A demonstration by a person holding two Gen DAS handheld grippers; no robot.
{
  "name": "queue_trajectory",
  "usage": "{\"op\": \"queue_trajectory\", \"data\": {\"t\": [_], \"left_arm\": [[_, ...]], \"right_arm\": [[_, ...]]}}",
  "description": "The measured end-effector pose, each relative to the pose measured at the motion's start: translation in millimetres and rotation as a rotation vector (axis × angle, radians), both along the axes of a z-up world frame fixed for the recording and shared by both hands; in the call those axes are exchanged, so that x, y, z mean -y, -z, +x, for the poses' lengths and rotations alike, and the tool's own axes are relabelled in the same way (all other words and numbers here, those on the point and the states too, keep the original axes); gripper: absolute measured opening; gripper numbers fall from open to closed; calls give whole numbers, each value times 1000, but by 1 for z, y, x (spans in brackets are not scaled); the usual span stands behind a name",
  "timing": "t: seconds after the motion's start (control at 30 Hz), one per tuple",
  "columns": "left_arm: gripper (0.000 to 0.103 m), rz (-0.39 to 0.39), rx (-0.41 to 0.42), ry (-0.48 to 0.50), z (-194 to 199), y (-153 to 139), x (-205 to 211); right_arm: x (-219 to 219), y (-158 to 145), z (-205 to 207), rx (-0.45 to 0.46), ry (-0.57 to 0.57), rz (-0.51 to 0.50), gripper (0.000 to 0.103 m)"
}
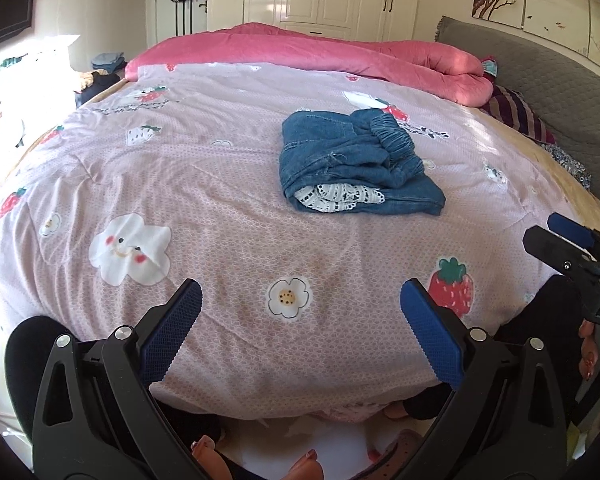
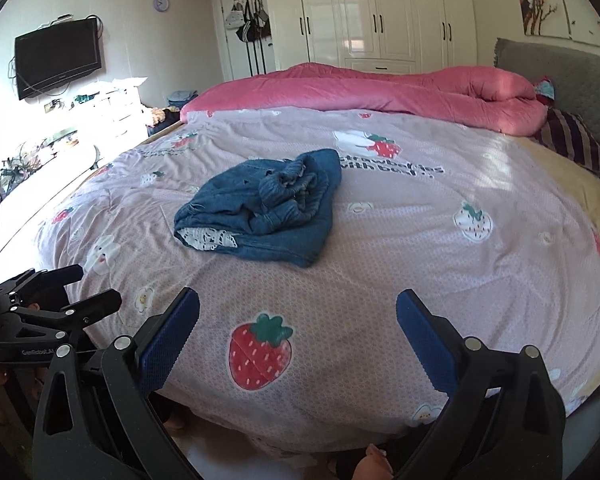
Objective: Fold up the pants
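Blue denim pants [image 1: 356, 164] with a white lace trim lie in a folded bundle on the pink patterned bedspread [image 1: 220, 184], elastic waistband on top. They also show in the right wrist view [image 2: 260, 208]. My left gripper [image 1: 300, 300] is open and empty, held at the bed's near edge, well short of the pants. My right gripper [image 2: 298, 308] is open and empty too, at the near edge to the right of the left one. The right gripper also appears at the right edge of the left wrist view [image 1: 560, 236]; the left gripper appears at the left of the right wrist view [image 2: 84, 284].
A rolled pink quilt [image 1: 340, 52] lies along the bed's far side. A grey headboard [image 1: 540, 68] and a striped pillow [image 1: 516, 112] are at the right. A wall television [image 2: 56, 56], white wardrobes [image 2: 380, 12] and a cluttered sunlit dresser [image 2: 80, 120] stand beyond.
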State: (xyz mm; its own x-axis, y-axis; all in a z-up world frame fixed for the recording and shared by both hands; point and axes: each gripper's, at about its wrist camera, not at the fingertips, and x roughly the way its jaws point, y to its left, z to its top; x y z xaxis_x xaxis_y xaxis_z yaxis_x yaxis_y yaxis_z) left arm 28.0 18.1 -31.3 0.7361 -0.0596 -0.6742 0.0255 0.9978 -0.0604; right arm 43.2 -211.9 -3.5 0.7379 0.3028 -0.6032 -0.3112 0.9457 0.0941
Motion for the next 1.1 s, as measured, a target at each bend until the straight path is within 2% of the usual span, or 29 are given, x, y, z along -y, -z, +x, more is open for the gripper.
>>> {"op": "queue_trajectory", "data": {"t": [0.4, 1.1], "left_arm": [[94, 13, -20, 7, 2, 8, 7], [94, 34, -50, -11, 8, 18, 10]], "right_arm": [[3, 23, 4, 8, 74, -59, 98], [-3, 34, 10, -22, 58, -68, 98]]}}
